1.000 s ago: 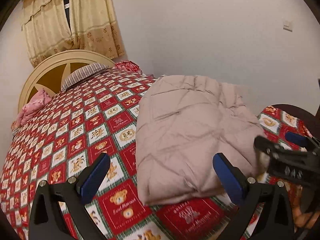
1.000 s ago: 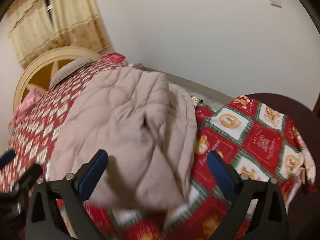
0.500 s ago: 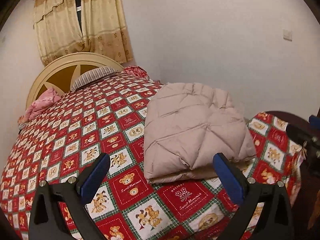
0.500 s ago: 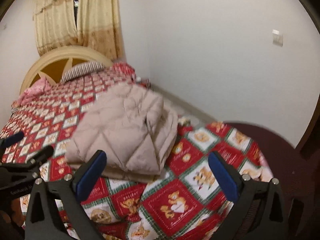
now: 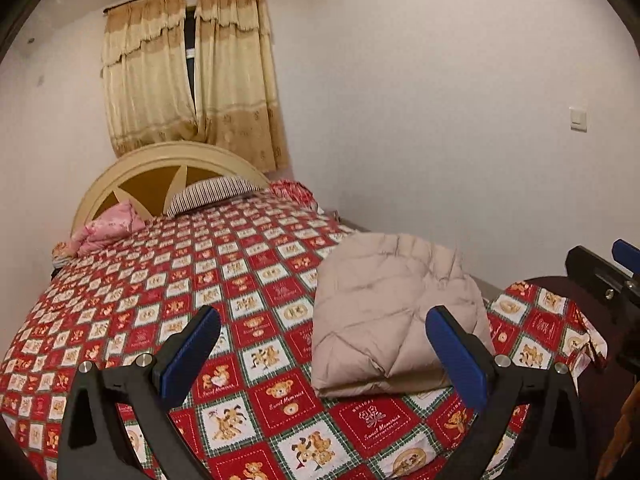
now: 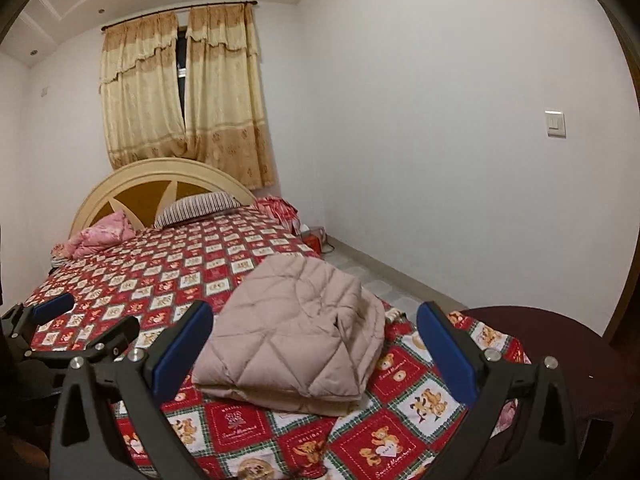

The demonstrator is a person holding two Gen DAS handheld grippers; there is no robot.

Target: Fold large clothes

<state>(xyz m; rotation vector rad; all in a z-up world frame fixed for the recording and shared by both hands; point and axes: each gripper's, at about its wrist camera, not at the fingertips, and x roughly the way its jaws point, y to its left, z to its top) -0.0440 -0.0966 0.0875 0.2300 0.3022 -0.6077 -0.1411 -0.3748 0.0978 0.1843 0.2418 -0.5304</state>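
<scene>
Folded beige jacket (image 5: 394, 312) lies on red bear-print bedspread (image 5: 224, 280).

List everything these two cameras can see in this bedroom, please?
jacket: one, beige quilted, folded on the bed's near corner
bedspread: one, red with bear squares, covering the bed
headboard: one, cream and brown, far end
pillow: one, striped, against headboard
pink bedding: one bundle, beside pillow
curtains: one pair, yellow, behind headboard
switch: one, white, right wall
left gripper: black with blue pads, open, empty
right gripper: black with blue pads, open, empty
</scene>
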